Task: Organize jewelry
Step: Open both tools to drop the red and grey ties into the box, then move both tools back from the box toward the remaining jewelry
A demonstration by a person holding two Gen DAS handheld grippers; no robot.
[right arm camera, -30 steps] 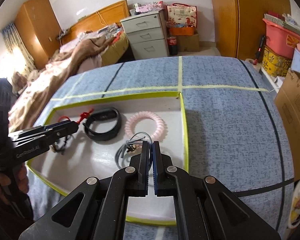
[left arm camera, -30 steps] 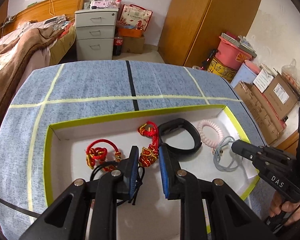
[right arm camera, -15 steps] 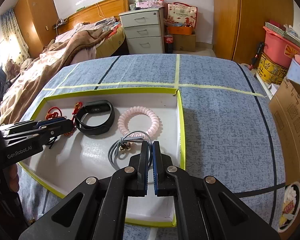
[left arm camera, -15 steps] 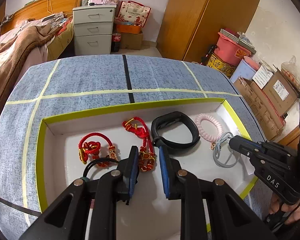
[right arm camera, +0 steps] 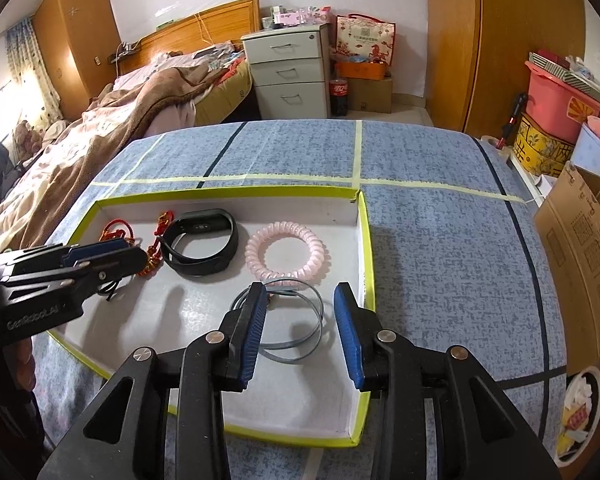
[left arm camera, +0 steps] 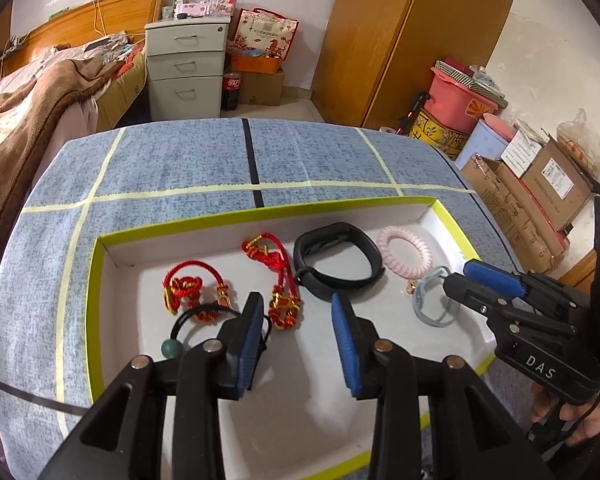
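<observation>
Left tool: wide, empty, lower centre.
Right tool: wide, empty, over grey ties.
Ties: in tray, lower centre; light, limp, likely slippery; pinch one strand.

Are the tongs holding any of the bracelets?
No. Both the left tongs and right tongs are open and empty above the tray.

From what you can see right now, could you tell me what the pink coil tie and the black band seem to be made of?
Pink coil tie: looks like glossy translucent plastic, with shiny ridged spiral turns. Black band: likely matte silicone or rubber, smooth and dull, holding its loop shape.
</observation>
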